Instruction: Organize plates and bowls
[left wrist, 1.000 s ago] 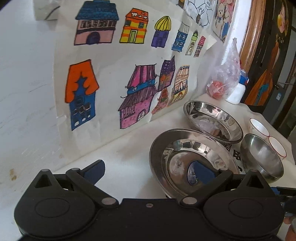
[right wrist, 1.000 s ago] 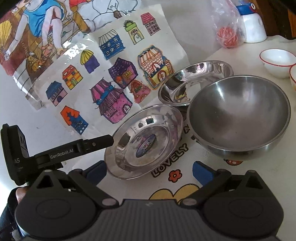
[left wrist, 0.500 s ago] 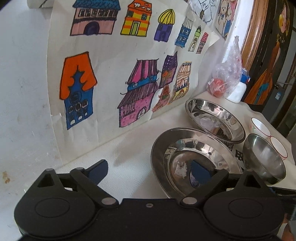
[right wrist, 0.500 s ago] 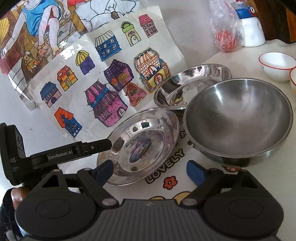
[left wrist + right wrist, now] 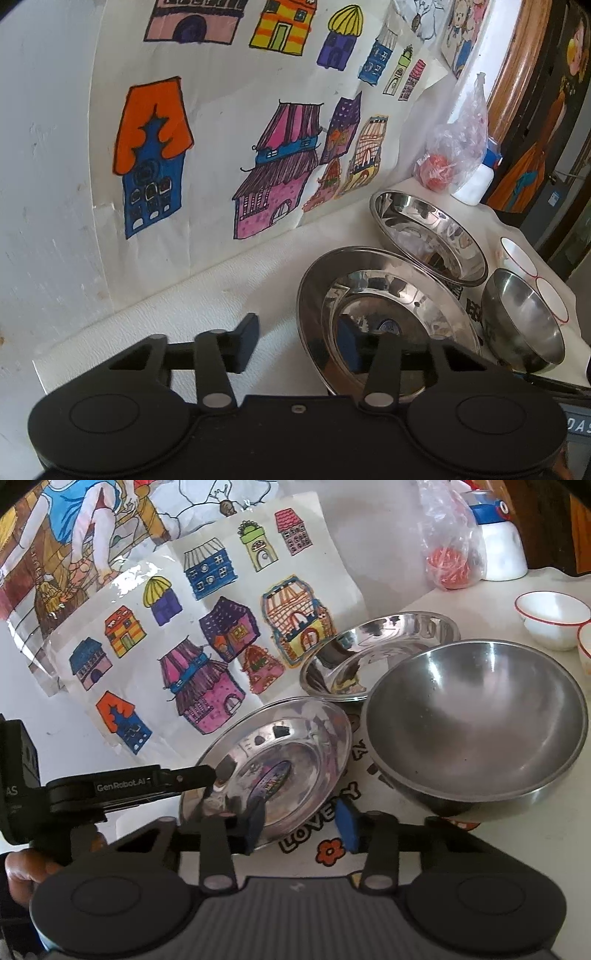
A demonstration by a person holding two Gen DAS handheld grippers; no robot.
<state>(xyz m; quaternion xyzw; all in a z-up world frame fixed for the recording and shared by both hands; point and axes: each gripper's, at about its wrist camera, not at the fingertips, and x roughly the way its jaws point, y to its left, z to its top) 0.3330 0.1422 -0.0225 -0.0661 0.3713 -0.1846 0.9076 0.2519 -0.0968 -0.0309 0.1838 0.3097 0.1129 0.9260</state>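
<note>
Both jaws have just been closing. The left hand-held gripper (image 5: 299, 341), marked "GenRobot.AI", and the right hand-held gripper (image 5: 301, 825) straddle opposite rims of the shallow shiny steel plate (image 5: 288, 749) on the counter (image 5: 207, 295), beside "LOVELY" lettering (image 5: 317, 825); grip unconfirmed.

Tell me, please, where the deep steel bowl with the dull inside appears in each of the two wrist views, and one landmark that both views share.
Left wrist view: the deep steel bowl sits at the lower right, beyond the two shiny plates.
Right wrist view: the same bowl fills the right centre, large and close.
Shared landmark: the drawing of the pink and purple house on the paper against the wall.
</note>
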